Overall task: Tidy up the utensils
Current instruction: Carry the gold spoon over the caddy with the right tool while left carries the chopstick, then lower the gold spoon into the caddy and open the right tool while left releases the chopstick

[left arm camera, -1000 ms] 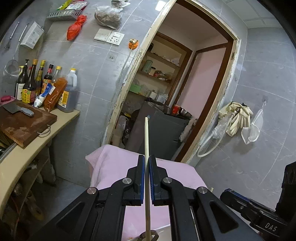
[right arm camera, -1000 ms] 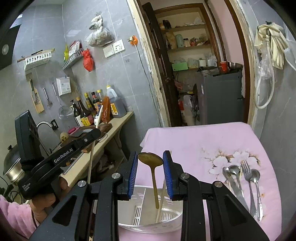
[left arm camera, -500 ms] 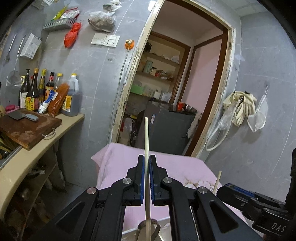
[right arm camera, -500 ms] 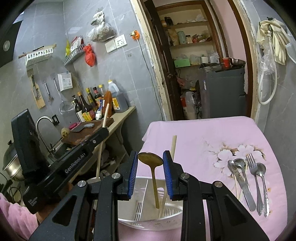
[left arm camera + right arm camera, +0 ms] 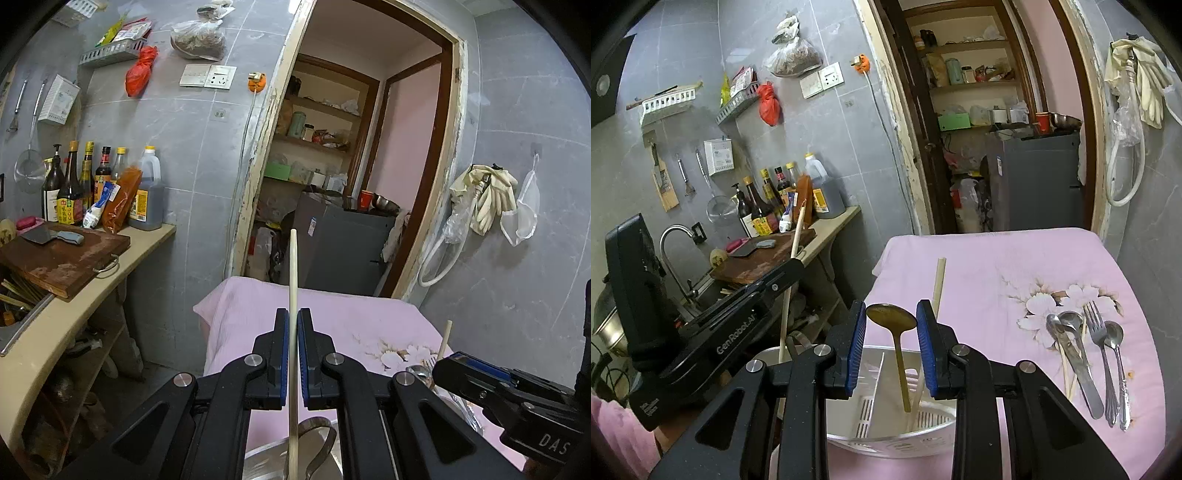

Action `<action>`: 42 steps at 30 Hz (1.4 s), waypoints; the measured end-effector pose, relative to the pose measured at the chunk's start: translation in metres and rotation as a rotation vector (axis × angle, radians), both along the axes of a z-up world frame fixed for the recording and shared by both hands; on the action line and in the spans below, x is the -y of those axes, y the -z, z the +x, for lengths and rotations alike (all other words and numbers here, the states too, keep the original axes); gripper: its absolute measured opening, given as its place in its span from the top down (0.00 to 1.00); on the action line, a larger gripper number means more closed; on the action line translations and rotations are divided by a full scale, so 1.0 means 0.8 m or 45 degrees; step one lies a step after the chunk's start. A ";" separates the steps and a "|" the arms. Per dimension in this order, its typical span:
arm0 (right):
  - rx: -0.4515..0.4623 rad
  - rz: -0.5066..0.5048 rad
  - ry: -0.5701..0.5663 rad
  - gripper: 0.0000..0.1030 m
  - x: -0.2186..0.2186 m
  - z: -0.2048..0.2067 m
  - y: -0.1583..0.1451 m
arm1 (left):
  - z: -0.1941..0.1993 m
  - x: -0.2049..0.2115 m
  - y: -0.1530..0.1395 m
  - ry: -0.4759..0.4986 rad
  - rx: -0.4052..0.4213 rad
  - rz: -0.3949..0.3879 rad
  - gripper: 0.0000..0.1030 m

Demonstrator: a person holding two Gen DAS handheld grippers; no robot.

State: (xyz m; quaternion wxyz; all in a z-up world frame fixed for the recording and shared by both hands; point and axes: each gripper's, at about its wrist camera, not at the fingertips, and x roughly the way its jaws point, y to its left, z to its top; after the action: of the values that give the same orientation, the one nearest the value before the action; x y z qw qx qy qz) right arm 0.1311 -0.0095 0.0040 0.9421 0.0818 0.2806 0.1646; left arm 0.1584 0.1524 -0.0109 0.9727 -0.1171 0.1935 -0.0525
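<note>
L gripper [image 5: 291, 352] is clamped tight on a wooden chopstick [image 5: 293, 280], stick near upright, lower end down at the white utensil holder [image 5: 886, 424] on the pink tablecloth [image 5: 997, 266]. From the R cam the same stick angles down toward the holder's left rim; can't tell if the tip is actually inside or just at the edge. R gripper [image 5: 891, 350] hangs over the holder w/ jaws apart, gripping nothing — brass spoon [image 5: 892, 317] stands in the holder between the fingers in view, not touching either pad. A second chopstick [image 5: 938, 284] leans in the holder beside the spoon.

Rest of the cutlery, spoons, knife and fork [image 5: 1099, 332], lies in a row on the cloth to the right, well apart from the holder.

Risks, imo: let go w/ the tip on the rim & the stick tips out onto the cloth or off the table's left side. Holder looks light, so a sideways push could slide or tip it. R fingers sit close to the spoon; any drop could knock it.
</note>
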 end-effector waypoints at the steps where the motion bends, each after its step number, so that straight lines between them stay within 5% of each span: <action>1: -0.004 0.002 0.000 0.76 0.000 0.001 0.001 | -0.001 -0.001 0.000 0.004 -0.004 0.000 0.95; 13: -0.018 0.011 0.028 0.69 0.002 0.008 0.003 | -0.003 -0.007 0.000 0.026 -0.054 0.013 0.95; 30: 0.025 0.033 0.109 0.40 0.027 0.002 -0.017 | 0.002 0.001 -0.011 0.039 -0.068 0.042 0.82; 34: 0.038 0.039 0.144 0.31 0.038 0.000 -0.025 | 0.003 0.009 -0.020 0.045 -0.061 0.072 0.73; 36: 0.047 0.039 0.163 0.24 0.045 -0.001 -0.030 | 0.001 0.014 -0.025 0.040 -0.050 0.094 0.61; 38: 0.054 0.040 0.185 0.19 0.052 -0.002 -0.033 | -0.003 0.018 -0.031 0.008 -0.020 0.117 0.38; 42: 0.065 0.058 0.237 0.10 0.073 -0.004 -0.040 | -0.007 0.024 -0.043 -0.015 0.002 0.140 0.31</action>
State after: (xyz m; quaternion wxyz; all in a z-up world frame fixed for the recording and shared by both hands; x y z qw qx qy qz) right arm 0.1277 -0.0680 0.0357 0.9580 0.1247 0.2440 0.0849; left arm 0.1525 0.1332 0.0232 0.9781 -0.0645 0.1946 -0.0362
